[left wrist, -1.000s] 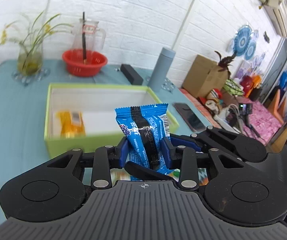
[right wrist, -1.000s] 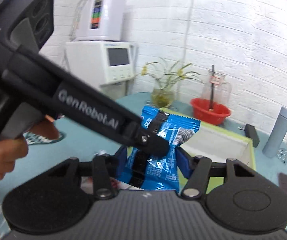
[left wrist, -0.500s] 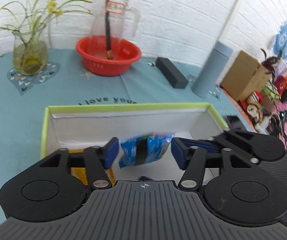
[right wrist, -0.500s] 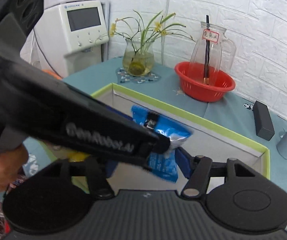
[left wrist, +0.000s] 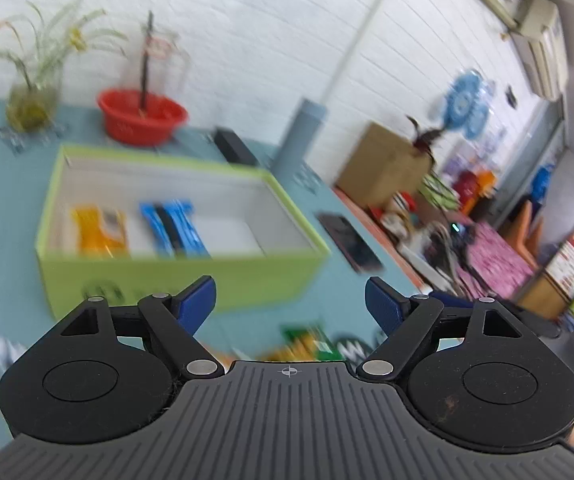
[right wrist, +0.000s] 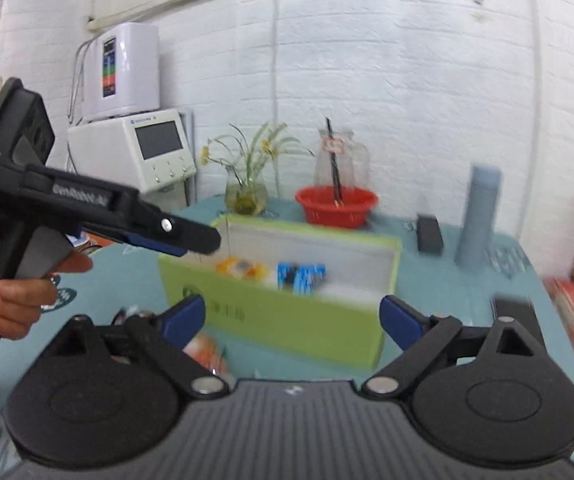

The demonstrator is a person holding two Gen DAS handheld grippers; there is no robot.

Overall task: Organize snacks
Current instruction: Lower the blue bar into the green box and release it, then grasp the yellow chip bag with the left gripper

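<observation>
A lime-green box (left wrist: 247, 280) with a white inside stands on the teal table. A yellow packet (left wrist: 99, 232) and blue packets (left wrist: 173, 230) lie side by side in it. My left gripper (left wrist: 291, 302) hangs in front of the box's near wall, jaws opening, nothing between them. My right gripper (right wrist: 293, 314) is also back from the box (right wrist: 279, 320), jaws opening and empty. In the right wrist view, the blue packets (right wrist: 301, 276) and yellow packet (right wrist: 241, 268) show over the rim. The left gripper (right wrist: 203, 242), held by a hand (right wrist: 19, 304), is at the left.
Loose packets (left wrist: 307, 344) lie blurred on the table under my left gripper. Behind the box stand a red basin (left wrist: 141, 120), a flower vase (left wrist: 31, 104), a grey bottle (left wrist: 299, 136) and a black block (left wrist: 235, 152). A phone (left wrist: 349, 240) lies to the right.
Both grippers let go of their blue packets, which now lie in the box. Both have pulled back from the box with jaws spread wide.
</observation>
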